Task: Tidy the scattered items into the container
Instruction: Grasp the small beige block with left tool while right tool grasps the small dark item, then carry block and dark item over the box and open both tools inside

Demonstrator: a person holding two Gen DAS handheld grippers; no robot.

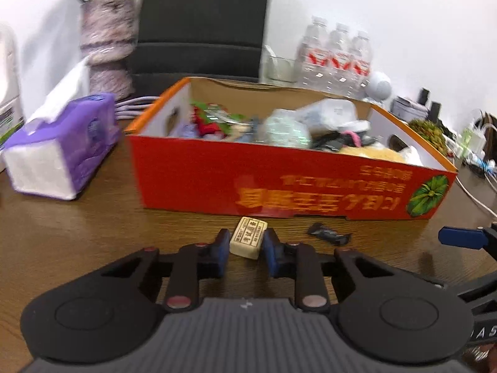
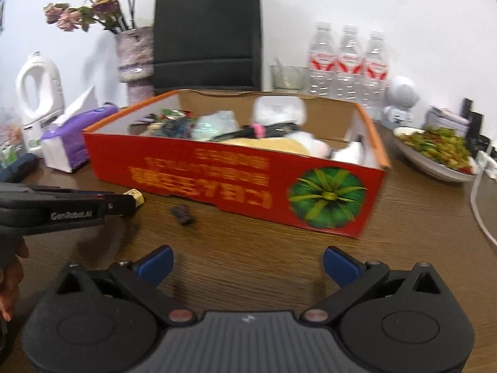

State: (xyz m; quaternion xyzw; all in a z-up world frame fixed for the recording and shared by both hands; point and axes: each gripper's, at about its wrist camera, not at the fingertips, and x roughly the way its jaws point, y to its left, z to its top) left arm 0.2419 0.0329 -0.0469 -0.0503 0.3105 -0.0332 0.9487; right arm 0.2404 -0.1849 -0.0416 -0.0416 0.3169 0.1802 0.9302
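A red cardboard box (image 1: 217, 183) holding several items stands on the wooden table; it also shows in the right wrist view (image 2: 198, 174). My left gripper (image 1: 247, 244) is shut on a small cream eraser block (image 1: 248, 237) just in front of the box; the right wrist view shows it (image 2: 135, 200) with the eraser (image 2: 136, 195) at its tip. A dark candy wrapper (image 1: 329, 233) lies on the table to the right of it, also in the right wrist view (image 2: 184, 214). My right gripper (image 2: 247, 264) is open and empty above the table, near the box's front right corner.
A purple tissue pack (image 1: 62, 146) sits left of the box. A flower vase (image 2: 135, 56), black bag (image 2: 206, 31), water bottles (image 2: 348, 59) and white jug (image 2: 38, 93) stand behind. A plate of food (image 2: 435, 152) and cables (image 1: 478, 168) are at the right.
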